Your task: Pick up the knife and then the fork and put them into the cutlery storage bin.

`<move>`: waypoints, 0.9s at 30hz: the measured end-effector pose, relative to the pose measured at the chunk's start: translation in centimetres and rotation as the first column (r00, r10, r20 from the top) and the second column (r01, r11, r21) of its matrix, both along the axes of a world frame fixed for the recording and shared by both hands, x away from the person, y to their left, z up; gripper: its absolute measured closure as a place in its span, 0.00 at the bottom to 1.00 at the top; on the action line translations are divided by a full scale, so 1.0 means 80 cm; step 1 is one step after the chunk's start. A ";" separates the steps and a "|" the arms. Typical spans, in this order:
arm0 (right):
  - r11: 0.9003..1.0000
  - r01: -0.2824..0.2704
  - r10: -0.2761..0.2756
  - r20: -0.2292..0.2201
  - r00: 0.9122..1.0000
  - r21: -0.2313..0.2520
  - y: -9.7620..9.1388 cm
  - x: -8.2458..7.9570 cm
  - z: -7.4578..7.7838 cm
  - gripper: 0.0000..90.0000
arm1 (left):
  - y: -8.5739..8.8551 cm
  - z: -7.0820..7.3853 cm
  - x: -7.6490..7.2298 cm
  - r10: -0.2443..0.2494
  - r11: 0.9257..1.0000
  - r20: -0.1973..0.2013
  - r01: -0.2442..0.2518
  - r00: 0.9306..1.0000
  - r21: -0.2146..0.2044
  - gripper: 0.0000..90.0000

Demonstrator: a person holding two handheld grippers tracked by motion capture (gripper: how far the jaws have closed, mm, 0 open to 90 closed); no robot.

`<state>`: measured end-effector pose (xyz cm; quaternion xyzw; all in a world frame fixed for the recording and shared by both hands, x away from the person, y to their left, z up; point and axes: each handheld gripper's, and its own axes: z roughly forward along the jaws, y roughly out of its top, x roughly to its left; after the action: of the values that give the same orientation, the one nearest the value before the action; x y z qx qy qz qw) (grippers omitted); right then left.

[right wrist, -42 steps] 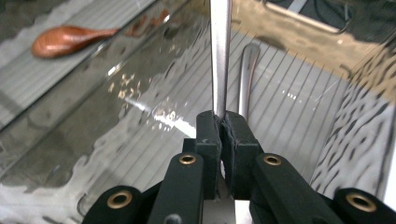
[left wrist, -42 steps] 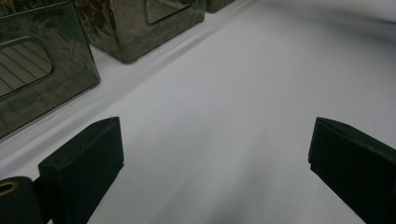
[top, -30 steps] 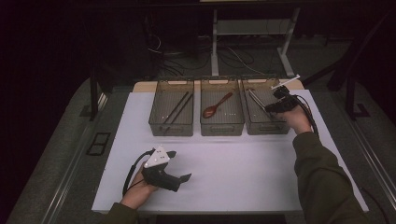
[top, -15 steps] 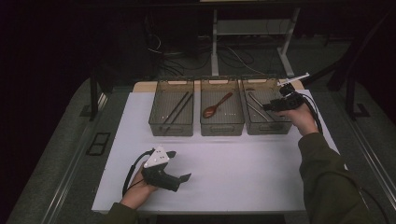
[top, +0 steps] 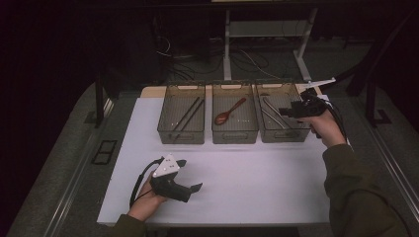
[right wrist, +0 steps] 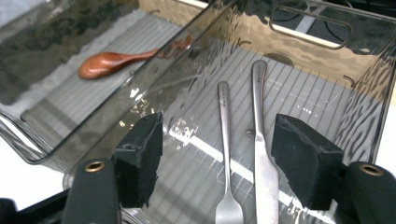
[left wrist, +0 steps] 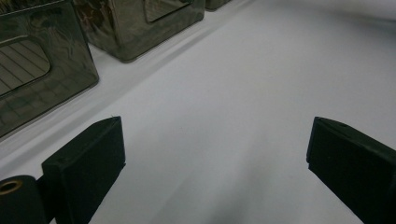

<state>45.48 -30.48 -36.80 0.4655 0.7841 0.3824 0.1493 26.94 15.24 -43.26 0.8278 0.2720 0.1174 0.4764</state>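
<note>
Right gripper view: right gripper (right wrist: 217, 175), jaws just opened and empty, above right bin (right wrist: 364, 102) holding fork (right wrist: 225, 140) and knife (right wrist: 261, 140)

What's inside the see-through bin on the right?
The right bin holds a metal fork and a metal knife, side by side. Their lower ends run out of the right gripper view.

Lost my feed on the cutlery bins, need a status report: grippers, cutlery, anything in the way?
Right gripper above right bin, jaws just opening, nothing between them. Fork and knife flat in bin. Left gripper open, idle on table. No obstruction.
</note>
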 end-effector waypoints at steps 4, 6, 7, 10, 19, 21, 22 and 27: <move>1.000 0.007 -0.007 0.016 1.000 0.007 0.002 -0.008 0.000 0.32 | -0.002 0.001 0.001 0.007 1.000 0.002 -0.007 1.000 -0.007 0.04; 1.000 0.003 -0.004 0.029 1.000 0.023 0.001 -0.012 0.001 0.31 | -0.002 0.001 0.001 0.007 1.000 0.003 -0.007 1.000 -0.007 0.04; 0.999 0.003 -0.004 0.033 0.999 0.032 0.001 -0.015 0.002 0.31 | -0.002 0.001 0.001 0.008 1.000 0.003 -0.008 1.000 -0.006 0.04; 0.999 -0.001 -0.001 0.050 0.999 0.042 0.000 -0.022 0.002 0.30 | -0.002 0.001 0.001 0.008 1.000 0.003 -0.008 1.000 -0.003 0.04; 0.998 -0.029 0.024 0.084 0.996 0.053 -0.001 -0.043 0.003 0.27 | -0.001 0.000 0.001 0.003 1.000 0.001 -0.003 1.000 -0.004 0.04; 0.997 -0.034 0.028 0.091 0.995 0.064 -0.001 -0.049 0.003 0.26 | -0.001 0.000 0.001 0.004 1.000 -0.001 -0.004 1.000 -0.006 0.04; 0.997 -0.035 0.028 0.096 0.995 0.067 -0.001 -0.052 0.002 0.26 | -0.001 0.000 0.001 0.003 1.000 -0.001 -0.003 1.000 -0.005 0.04; 0.995 -0.035 0.024 0.116 0.993 0.093 -0.002 -0.067 0.000 0.23 | -0.002 0.000 0.001 -0.001 1.000 0.001 0.001 1.000 -0.002 0.04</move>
<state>40.15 -30.62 -36.82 0.4377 0.7619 0.4475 0.1660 26.99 15.11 -43.25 0.8274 0.2716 0.1173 0.4773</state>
